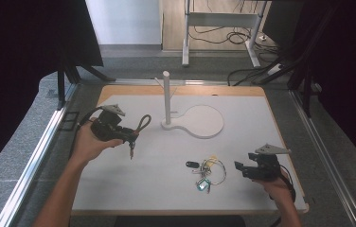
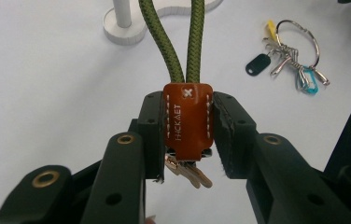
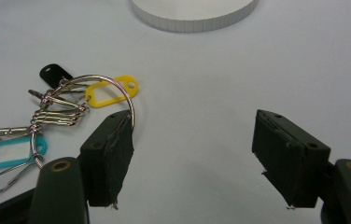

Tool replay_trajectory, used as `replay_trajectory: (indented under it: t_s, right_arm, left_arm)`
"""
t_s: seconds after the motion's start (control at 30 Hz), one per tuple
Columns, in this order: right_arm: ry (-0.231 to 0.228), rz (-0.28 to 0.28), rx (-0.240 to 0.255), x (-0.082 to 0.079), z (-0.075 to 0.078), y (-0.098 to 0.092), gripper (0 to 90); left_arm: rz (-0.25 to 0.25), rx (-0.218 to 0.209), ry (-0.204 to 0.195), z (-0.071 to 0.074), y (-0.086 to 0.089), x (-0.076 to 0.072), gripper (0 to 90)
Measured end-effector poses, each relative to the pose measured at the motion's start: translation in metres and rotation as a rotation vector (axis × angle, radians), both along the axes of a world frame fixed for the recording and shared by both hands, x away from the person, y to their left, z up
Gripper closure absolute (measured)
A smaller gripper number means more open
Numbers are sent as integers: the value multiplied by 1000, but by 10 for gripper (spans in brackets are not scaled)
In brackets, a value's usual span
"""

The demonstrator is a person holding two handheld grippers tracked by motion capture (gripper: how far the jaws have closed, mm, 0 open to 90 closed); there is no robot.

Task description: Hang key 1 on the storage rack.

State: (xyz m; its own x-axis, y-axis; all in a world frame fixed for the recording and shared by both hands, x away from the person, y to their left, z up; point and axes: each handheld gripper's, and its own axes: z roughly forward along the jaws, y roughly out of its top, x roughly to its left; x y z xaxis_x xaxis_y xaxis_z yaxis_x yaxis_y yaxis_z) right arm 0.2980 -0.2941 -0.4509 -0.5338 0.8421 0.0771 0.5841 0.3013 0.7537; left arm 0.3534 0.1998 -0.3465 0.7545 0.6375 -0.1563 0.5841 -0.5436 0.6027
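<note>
Board layout: stand at the centre back, key bunch at the front, a gripper on either side.

On the table board (image 1: 242,194), the post stand (image 1: 167,97) rises just behind the centre, at 12 o'clock, and its flat round base (image 1: 204,121) spreads out to the post's right. The key ring bunch (image 1: 208,172) lies on the board at about 5 o'clock from the centre, in front of that base. The left gripper (image 1: 128,137) sits at 9 o'clock, left of the post, with the cord loop (image 1: 143,123) reaching from its jaws towards the stand and the keys (image 1: 131,152) hanging beneath. The right gripper (image 1: 238,167) sits at 4 o'clock, just right of the key ring bunch.
</note>
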Motion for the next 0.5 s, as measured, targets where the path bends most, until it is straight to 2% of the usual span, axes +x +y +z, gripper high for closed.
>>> replay_trajectory:
  t_s: [0.37, 0.47, 0.5]
  right_arm:
    - [3, -1, 2, 0, -1, 0, 291]
    - [1, -2, 1, 0, 0, -2, 292]
    - [1, -4, 2, 0, 0, -2, 292]
  left_arm:
    - [-2, -3, -6, 9, -4, 8, 667]
    - [2, -30, -1, 10, -6, 9, 667]
    - [-7, -22, 0, 11, -5, 10, 667]
